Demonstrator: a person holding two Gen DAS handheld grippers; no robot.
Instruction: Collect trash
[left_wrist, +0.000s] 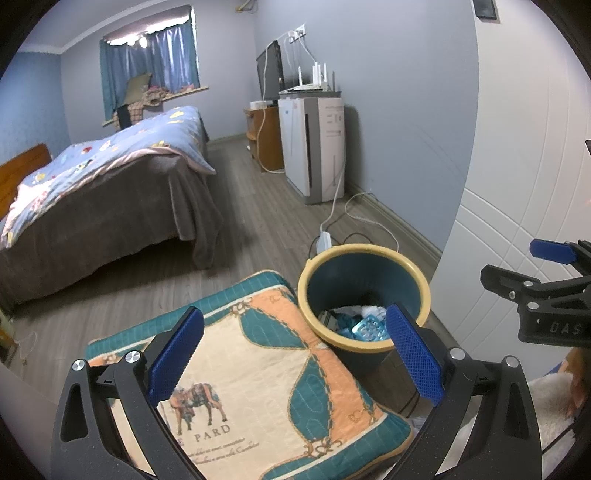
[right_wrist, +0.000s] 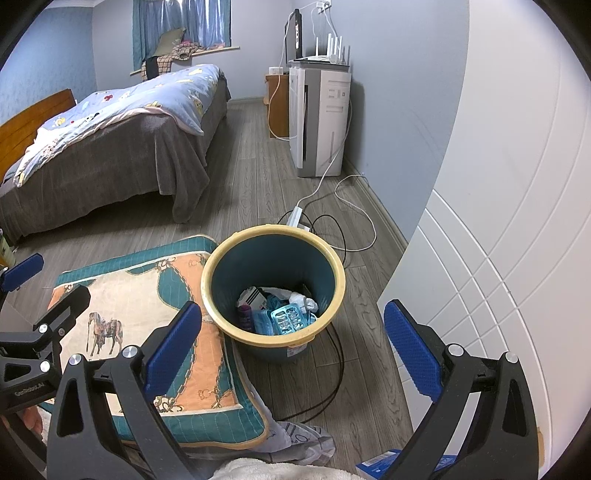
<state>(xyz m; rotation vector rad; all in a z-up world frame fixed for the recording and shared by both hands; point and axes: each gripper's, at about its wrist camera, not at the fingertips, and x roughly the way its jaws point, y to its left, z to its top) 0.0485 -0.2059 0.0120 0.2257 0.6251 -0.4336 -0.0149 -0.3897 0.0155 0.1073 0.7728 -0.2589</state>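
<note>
Both ribbed-pad claws — left claw (left_wrist: 295, 354), right claw (right_wrist: 295, 354) — spread empty, quilted cushion (right_wrist: 155, 332), round yellow-rimmed bin (right_wrist: 275, 336).

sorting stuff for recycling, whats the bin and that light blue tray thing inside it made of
Round teal waste bin with a cream-yellow rim: looks like moulded plastic, smooth with a dull sheen and a rolled lip. Light blue translucent blister tray: probably thin formed plastic, glossy, with rows of pockets that catch the light; whether it has a foil backing cannot be seen.

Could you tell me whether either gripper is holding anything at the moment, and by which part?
Nothing is held: the left gripper and right gripper are both open and empty.
</note>
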